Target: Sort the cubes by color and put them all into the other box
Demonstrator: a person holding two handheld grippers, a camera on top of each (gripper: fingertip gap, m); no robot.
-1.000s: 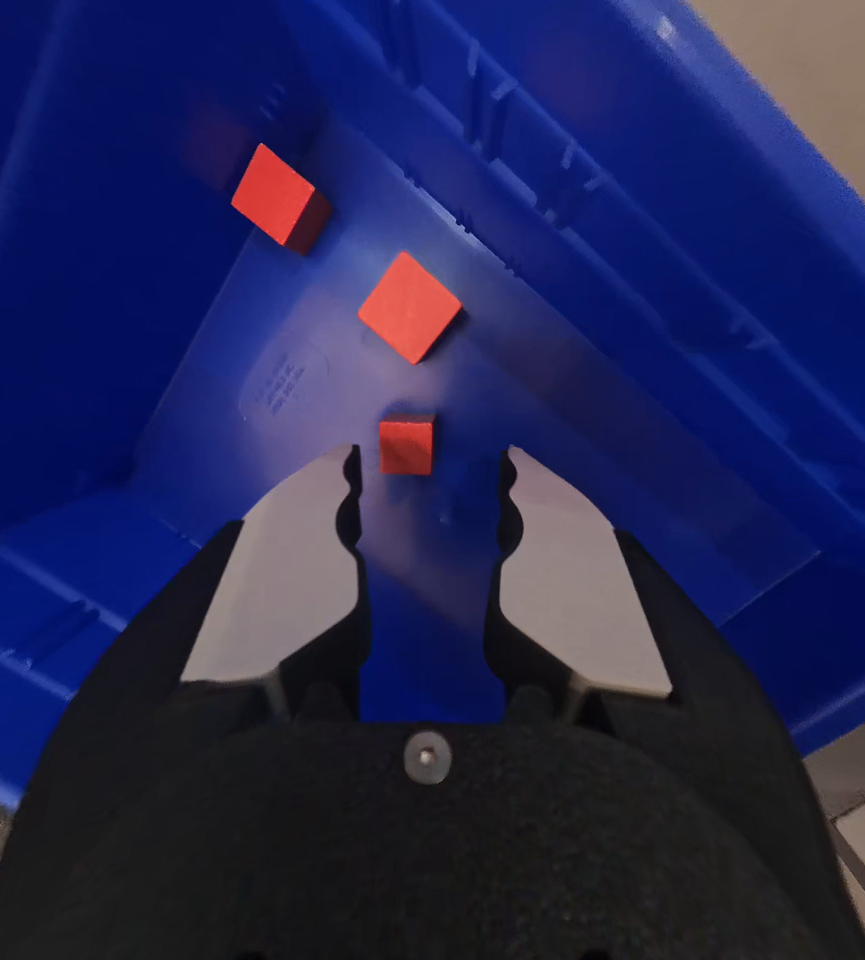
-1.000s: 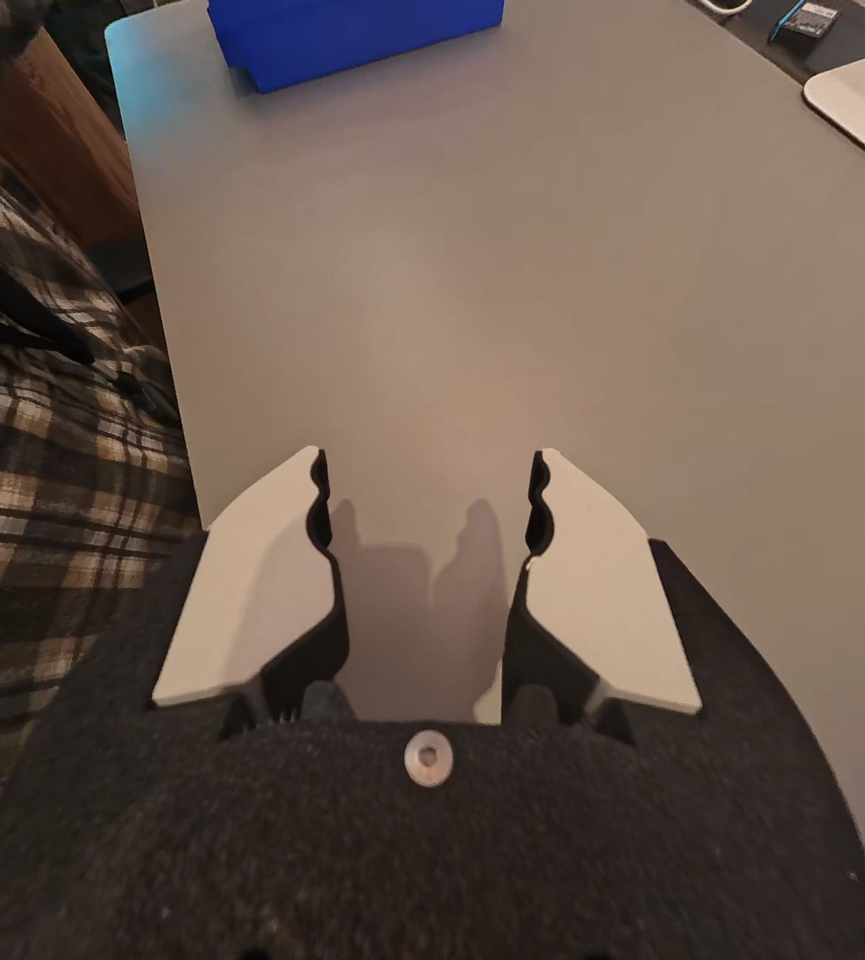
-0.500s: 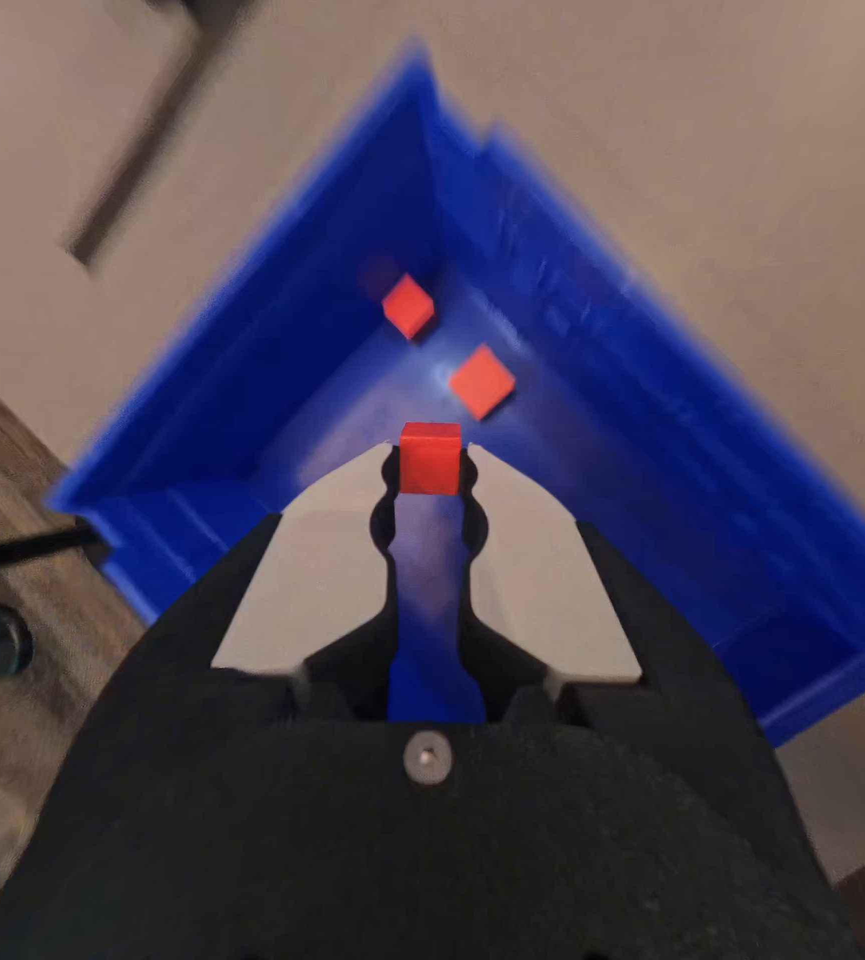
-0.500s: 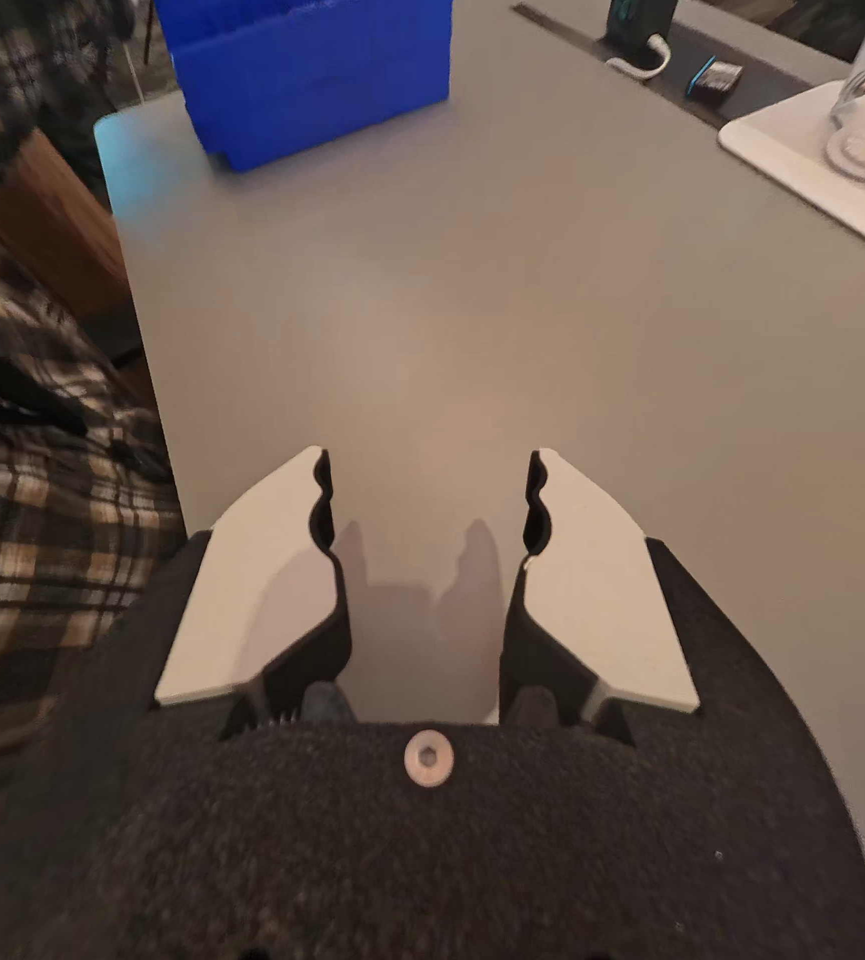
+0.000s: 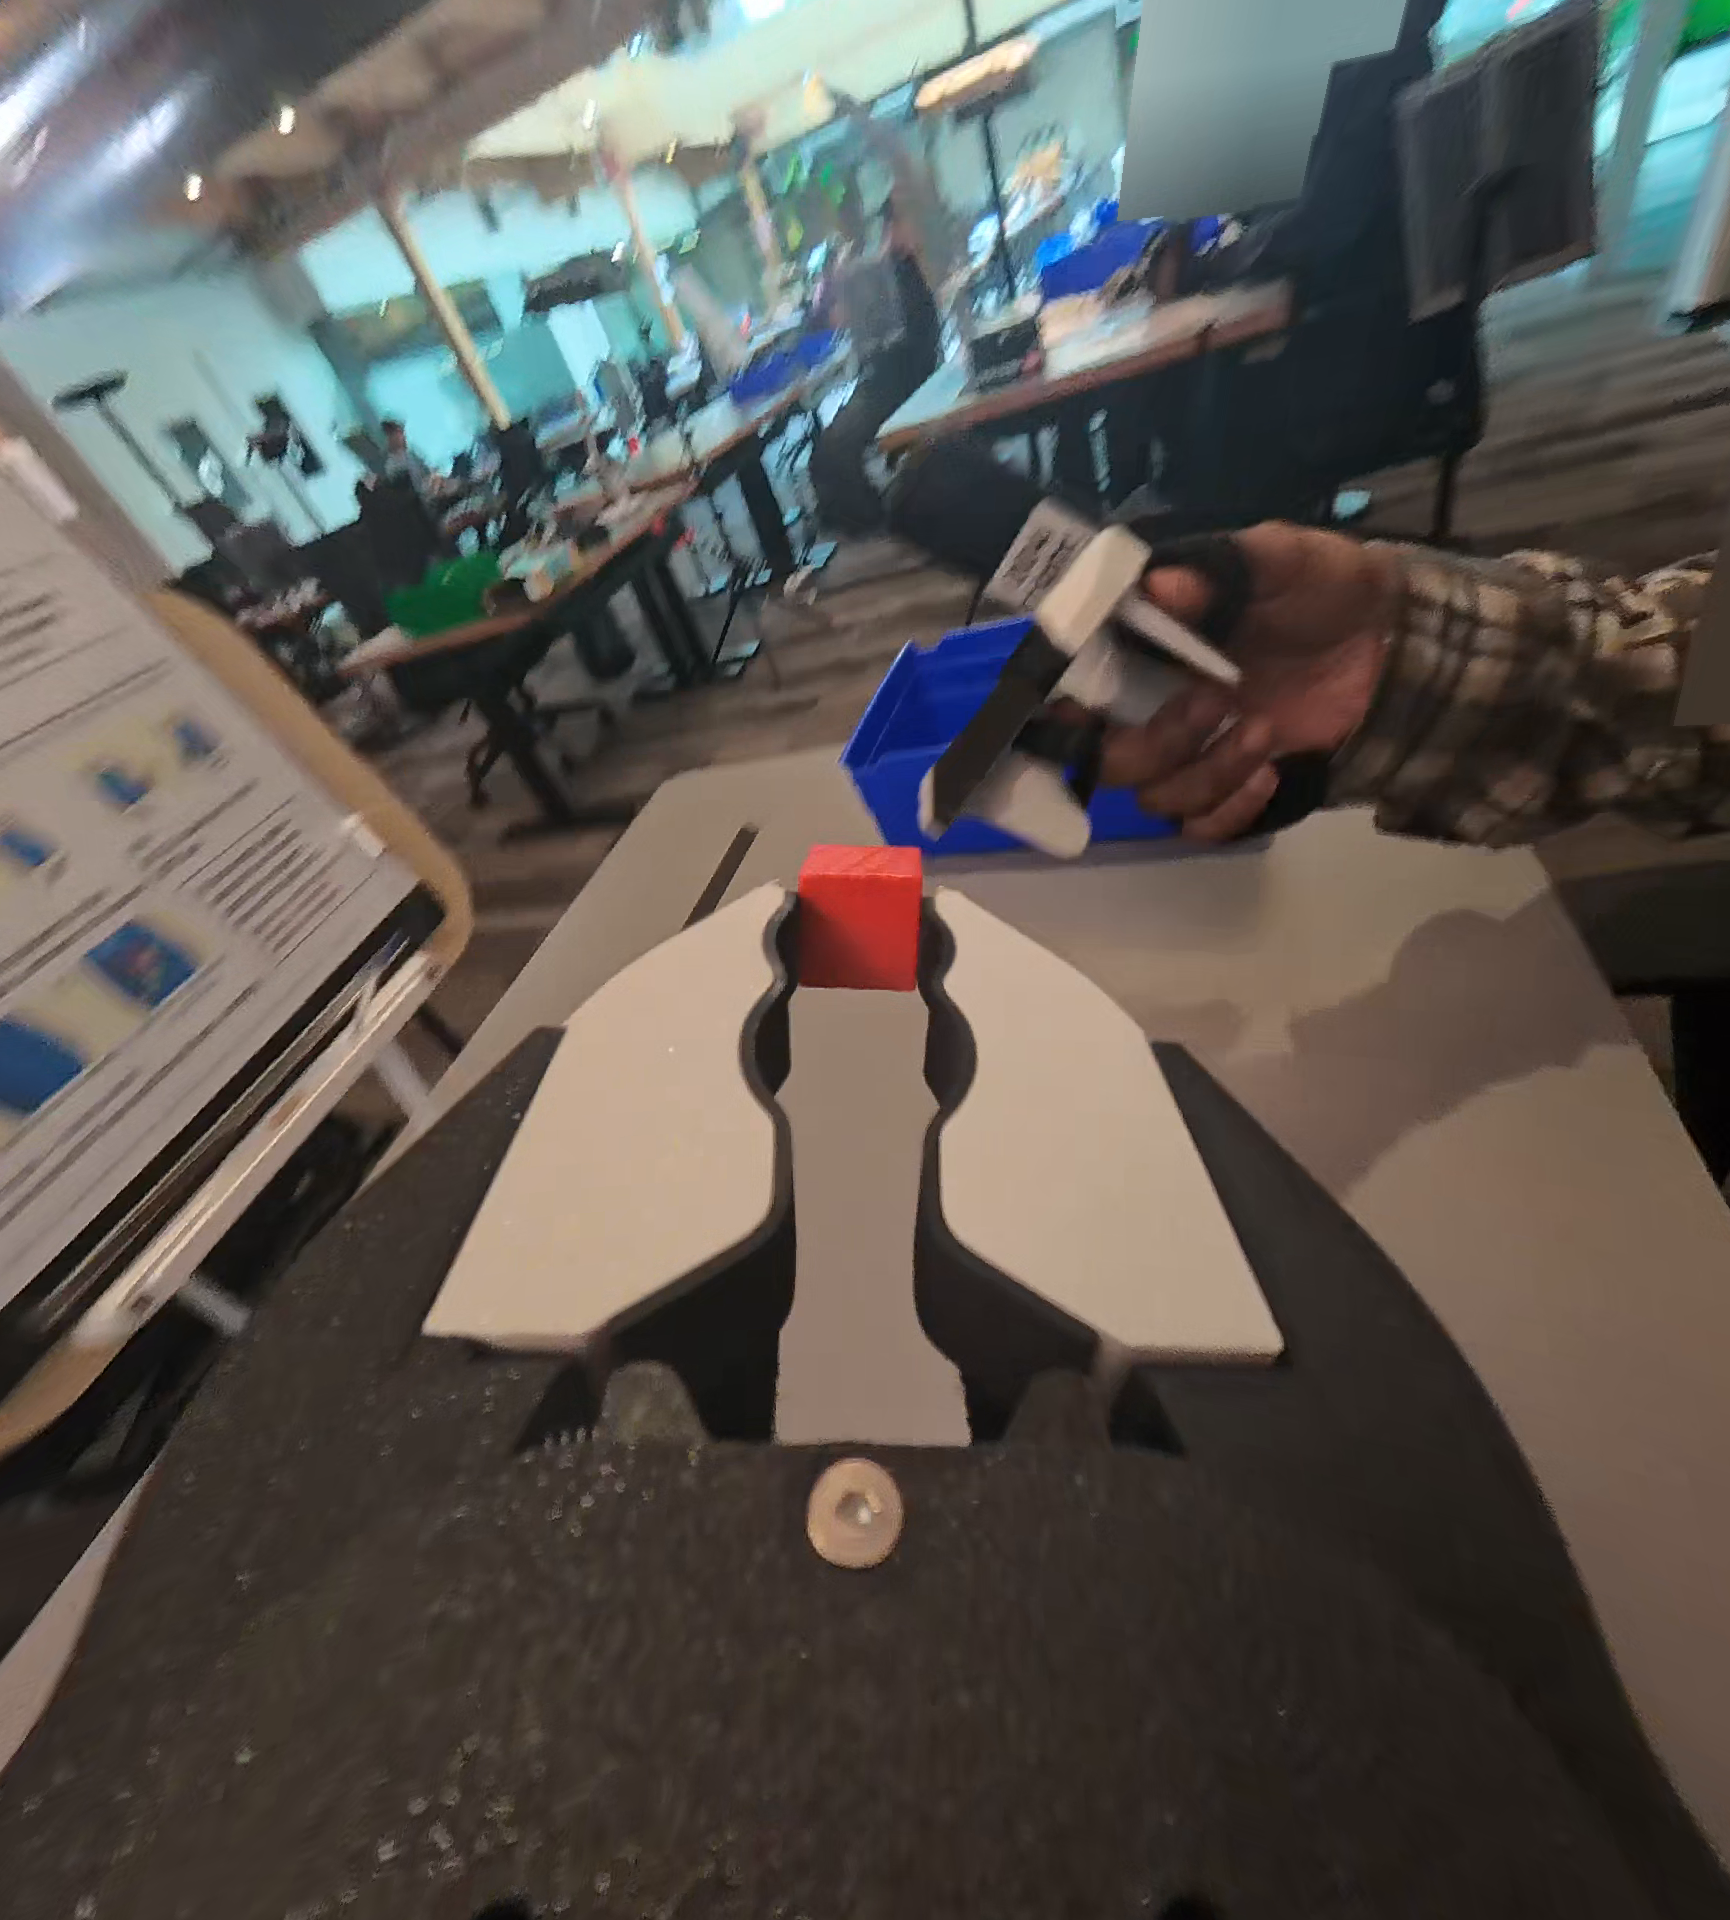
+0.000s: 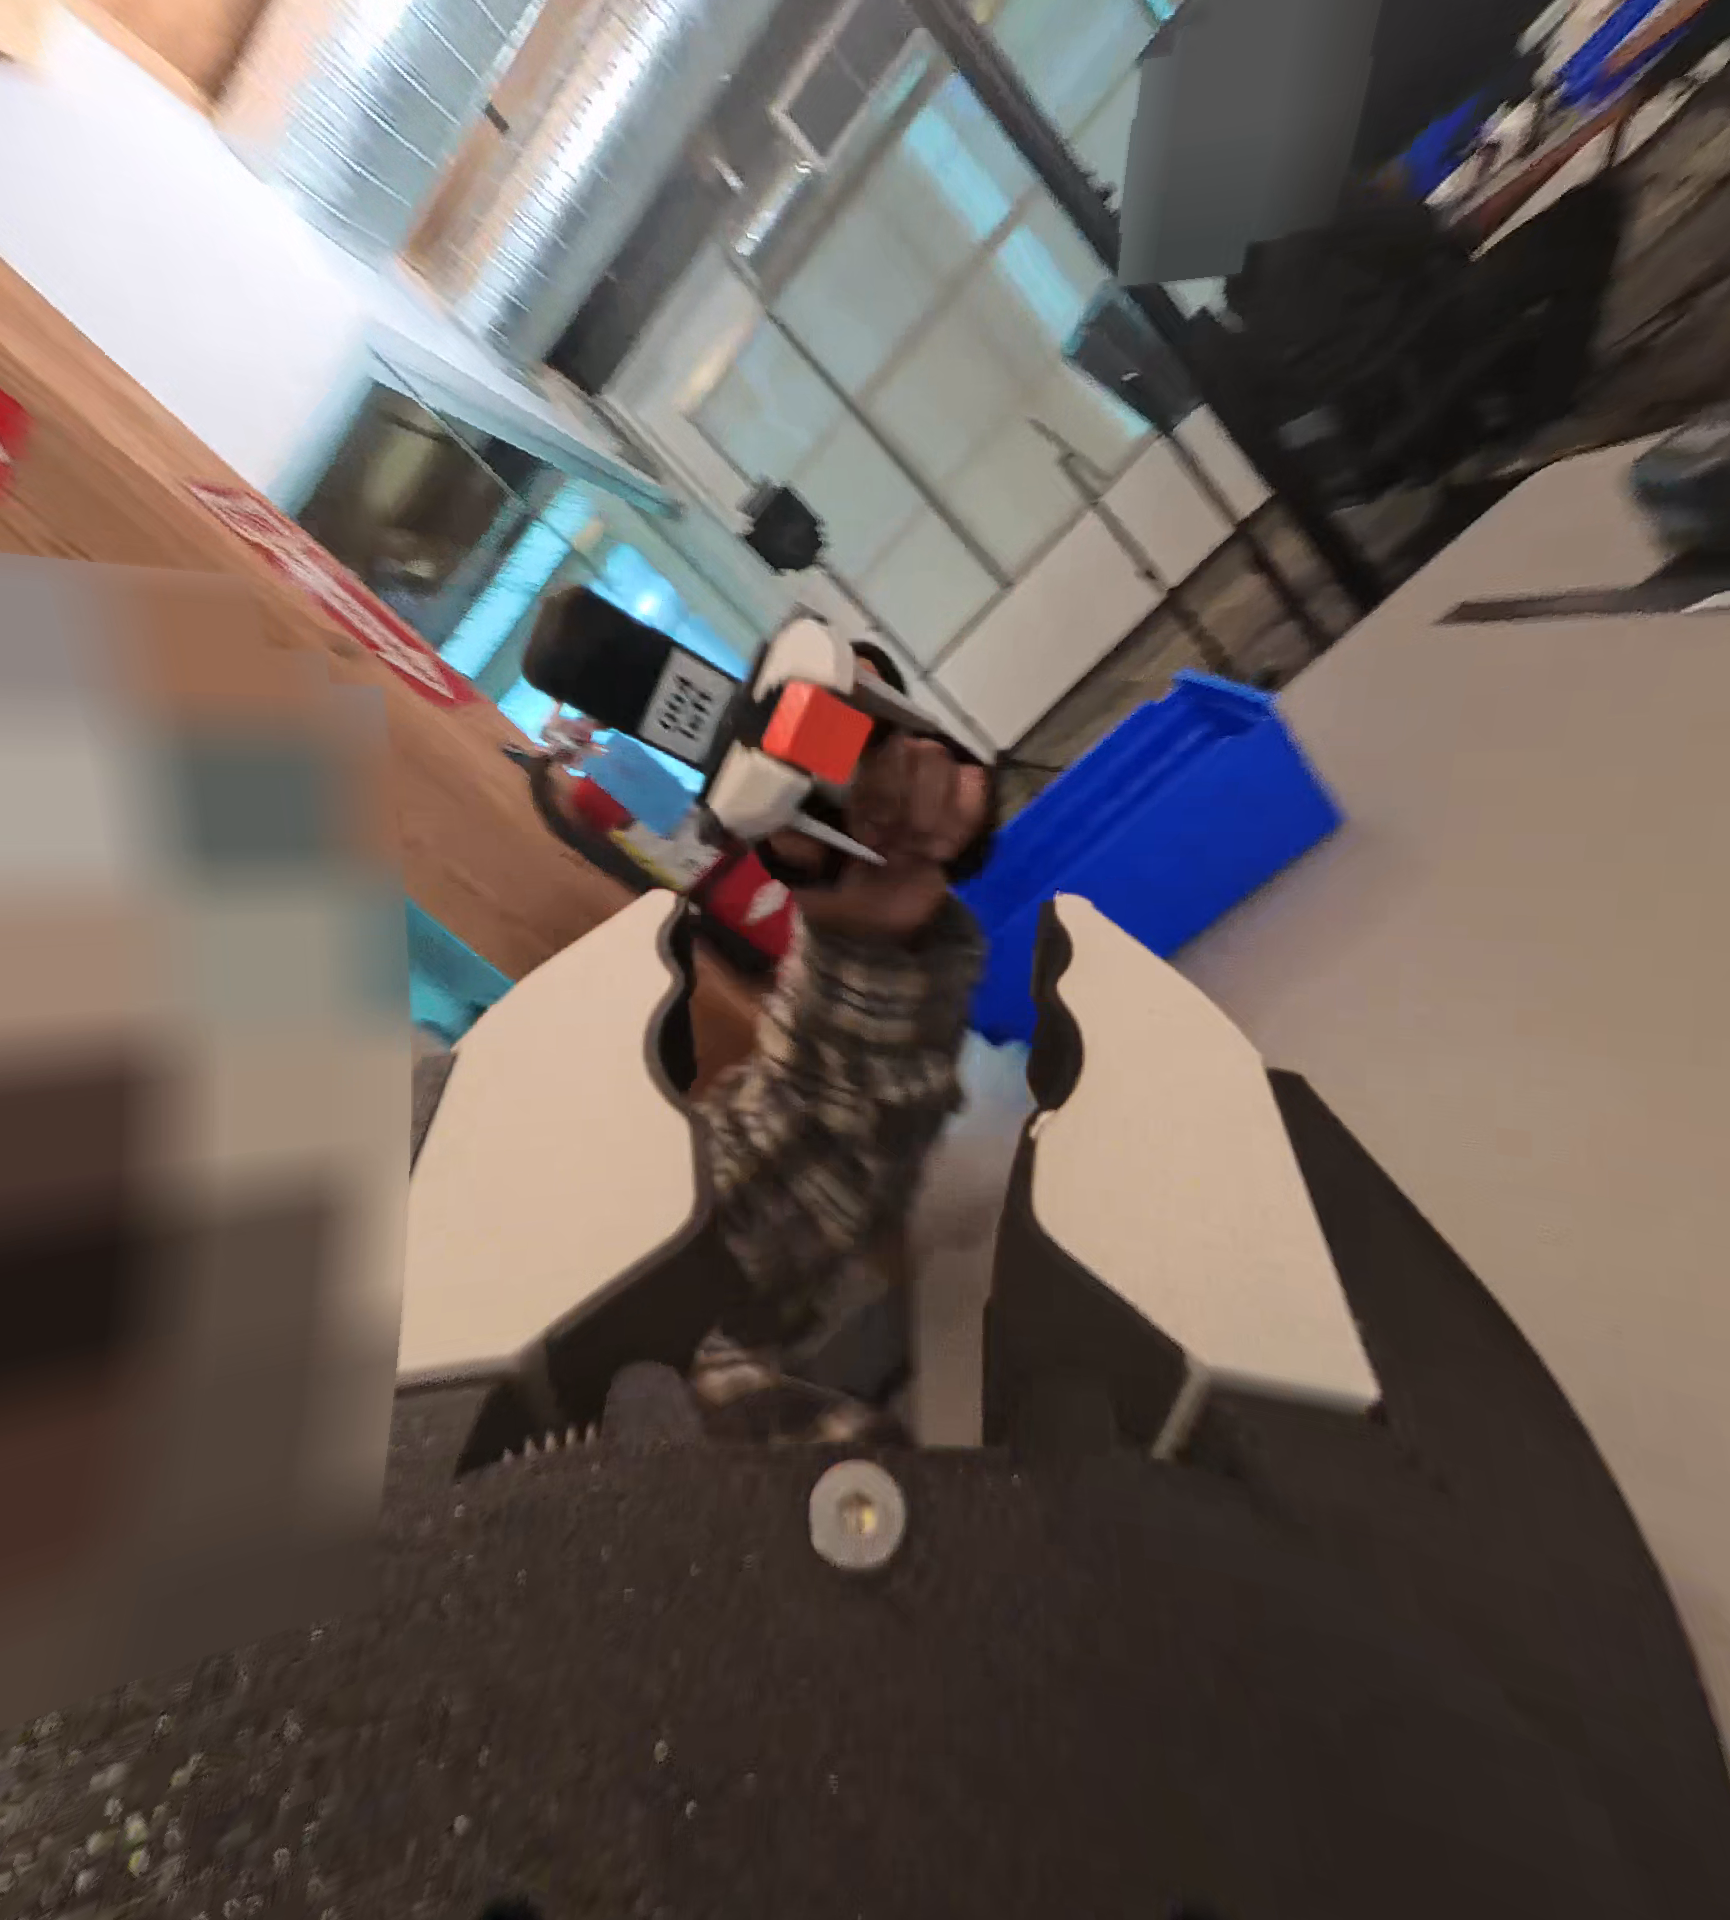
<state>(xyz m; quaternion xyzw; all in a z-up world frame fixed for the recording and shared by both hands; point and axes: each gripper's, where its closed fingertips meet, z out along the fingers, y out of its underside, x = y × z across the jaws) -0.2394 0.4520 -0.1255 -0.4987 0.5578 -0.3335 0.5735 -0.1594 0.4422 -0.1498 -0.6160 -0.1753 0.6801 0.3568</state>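
Above the grey table (image 5: 1360,1039), the left gripper (image 5: 859,914) is clamped on a red cube (image 5: 859,930) at its fingertips. At 1 o'clock from it, the right gripper (image 6: 861,925) hangs with jaws spread wide, empty, before a blue box (image 5: 908,727).

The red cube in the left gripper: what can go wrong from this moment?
1. The red cube sits only at the very tips of the left gripper, so it could slip out on the way.
2. The right gripper is open and empty in the air near the blue box, so the two grippers might collide there.
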